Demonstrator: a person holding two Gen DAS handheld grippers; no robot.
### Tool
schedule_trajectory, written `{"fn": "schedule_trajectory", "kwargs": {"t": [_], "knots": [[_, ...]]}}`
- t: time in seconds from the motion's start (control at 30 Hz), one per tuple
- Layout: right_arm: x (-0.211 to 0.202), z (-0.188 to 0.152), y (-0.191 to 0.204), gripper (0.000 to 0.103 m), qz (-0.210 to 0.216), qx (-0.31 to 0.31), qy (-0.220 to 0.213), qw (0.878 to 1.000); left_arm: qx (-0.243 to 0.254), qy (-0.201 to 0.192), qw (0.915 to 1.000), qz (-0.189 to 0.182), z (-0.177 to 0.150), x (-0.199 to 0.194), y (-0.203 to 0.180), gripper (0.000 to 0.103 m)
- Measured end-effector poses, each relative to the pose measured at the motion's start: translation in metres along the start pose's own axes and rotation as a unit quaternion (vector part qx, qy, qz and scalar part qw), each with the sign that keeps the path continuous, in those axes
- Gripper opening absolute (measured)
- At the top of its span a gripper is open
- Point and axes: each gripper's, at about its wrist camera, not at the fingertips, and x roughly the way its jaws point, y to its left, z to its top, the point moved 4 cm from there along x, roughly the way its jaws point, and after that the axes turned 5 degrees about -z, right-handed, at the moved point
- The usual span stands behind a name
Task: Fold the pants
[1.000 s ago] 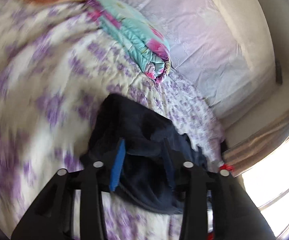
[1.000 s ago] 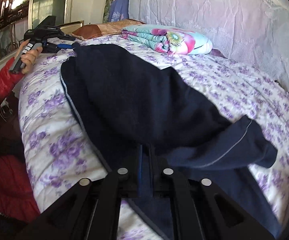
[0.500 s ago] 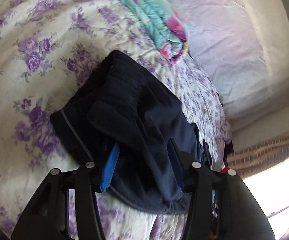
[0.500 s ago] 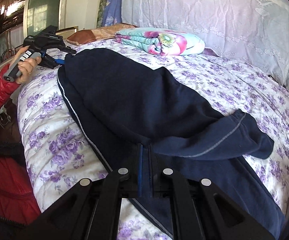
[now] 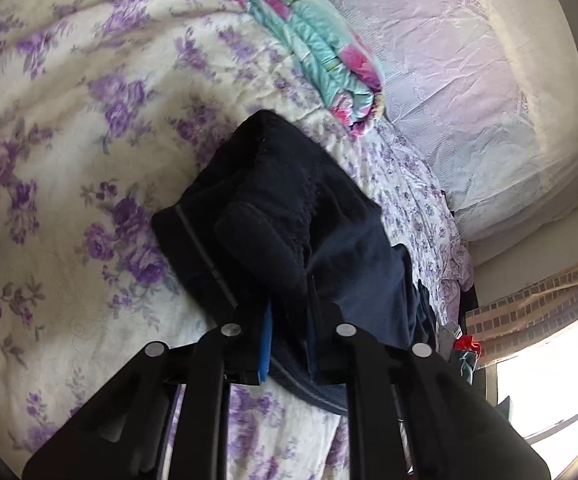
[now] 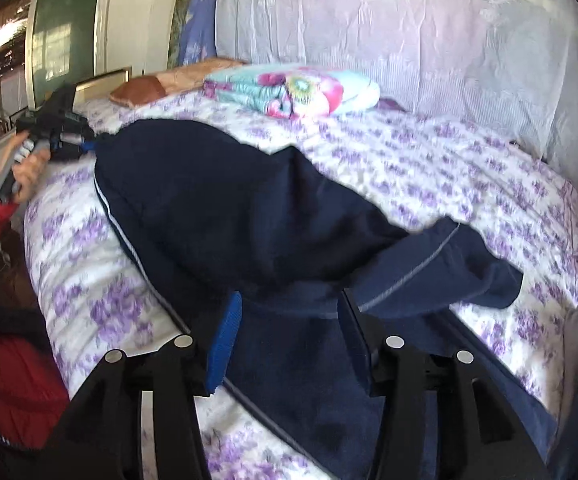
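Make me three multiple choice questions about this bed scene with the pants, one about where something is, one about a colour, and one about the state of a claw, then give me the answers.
1. Where does the folded floral blanket lie?
A. on the pants
B. on the bedspread beyond the pants, near the draped wall
C. on the floor

2. What colour are the pants?
A. dark navy
B. red
C. white

3. How does the right claw stand?
A. shut on the pants
B. open, fingers spread above the fabric
C. out of view

Answers:
1 B: the folded floral blanket rests on the bedspread, apart from the pants.
2 A: the pants are dark navy with a thin pale side stripe.
3 B: the right claw shows a wide gap between its fingers, while the left claw pinches fabric at the far end.
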Motion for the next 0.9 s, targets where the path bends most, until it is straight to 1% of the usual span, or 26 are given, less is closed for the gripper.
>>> {"fn": "schedule_trajectory", "kwargs": {"t": [0.07, 0.1, 0.17, 0.23, 0.27, 0.3, 0.33, 0.4, 0.43, 0.47, 0.53, 0.57, 0.67, 0.73, 0.8, 0.87, 0.9], "knots": [[0.005, 0.007, 0.012, 0.050, -0.010, -0.057, -0.002, 0.998, -0.014, 0.007, 0.9998, -0.008, 0.001, 0.002, 0.006, 0.013], [0.008, 0.009, 0.017, 0.050, -0.006, -0.087, 0.000, 0.996, -0.015, 0.009, 0.9998, -0.010, 0.002, 0.002, 0.005, 0.013], [0.015, 0.011, 0.031, 0.050, 0.027, -0.166, 0.004, 0.986, -0.002, 0.013, 0.9999, -0.004, 0.005, 0.001, 0.000, 0.013], [0.021, 0.010, 0.037, 0.050, 0.034, -0.230, 0.009, 0.973, 0.008, 0.016, 0.9998, 0.007, 0.008, 0.002, -0.005, 0.013], [0.030, 0.011, 0.037, 0.049, 0.037, -0.263, 0.021, 0.964, 0.013, 0.017, 0.9997, 0.014, 0.009, 0.003, -0.007, 0.013], [0.034, 0.011, 0.037, 0.048, 0.043, -0.271, 0.028, 0.961, 0.016, 0.018, 0.9995, 0.019, 0.010, 0.003, -0.009, 0.012], [0.042, 0.013, 0.034, 0.045, 0.057, -0.276, 0.038, 0.959, 0.017, 0.018, 0.9995, 0.021, 0.011, 0.004, -0.010, 0.013], [0.052, 0.013, 0.032, 0.006, 0.074, -0.272, 0.056, 0.958, 0.016, 0.018, 0.9995, 0.023, 0.012, 0.005, -0.011, 0.013], [0.055, 0.012, 0.032, 0.003, 0.080, -0.268, 0.064, 0.958, 0.014, 0.018, 0.9995, 0.024, 0.013, 0.005, -0.010, 0.013], [0.056, 0.010, 0.033, 0.003, 0.085, -0.263, 0.070, 0.958, 0.013, 0.020, 0.9994, 0.024, 0.014, 0.005, -0.009, 0.013], [0.054, 0.006, 0.039, 0.003, 0.082, -0.265, 0.073, 0.958, 0.012, 0.022, 0.9994, 0.024, 0.015, 0.006, -0.010, 0.012], [0.048, 0.005, 0.043, 0.002, 0.074, -0.270, 0.068, 0.958, 0.015, 0.022, 0.9994, 0.023, 0.016, 0.004, -0.012, 0.013], [0.025, 0.006, 0.046, 0.002, 0.067, -0.248, 0.051, 0.965, 0.027, 0.010, 0.9995, 0.015, 0.013, -0.005, -0.021, 0.013], [0.010, 0.004, 0.047, 0.002, 0.065, -0.237, 0.043, 0.968, 0.037, 0.000, 0.9992, 0.017, 0.009, -0.013, -0.024, 0.013], [0.005, -0.004, 0.050, 0.002, 0.072, -0.221, 0.045, 0.972, 0.030, -0.003, 0.9995, 0.013, 0.006, -0.016, -0.019, 0.013], [0.006, -0.017, 0.056, 0.002, 0.083, -0.211, 0.051, 0.973, 0.012, -0.002, 0.9999, 0.003, 0.001, -0.019, -0.008, 0.012], [0.008, -0.022, 0.057, 0.000, 0.092, -0.207, 0.056, 0.972, 0.004, -0.002, 1.0000, 0.006, -0.001, -0.019, -0.001, 0.012]]}}
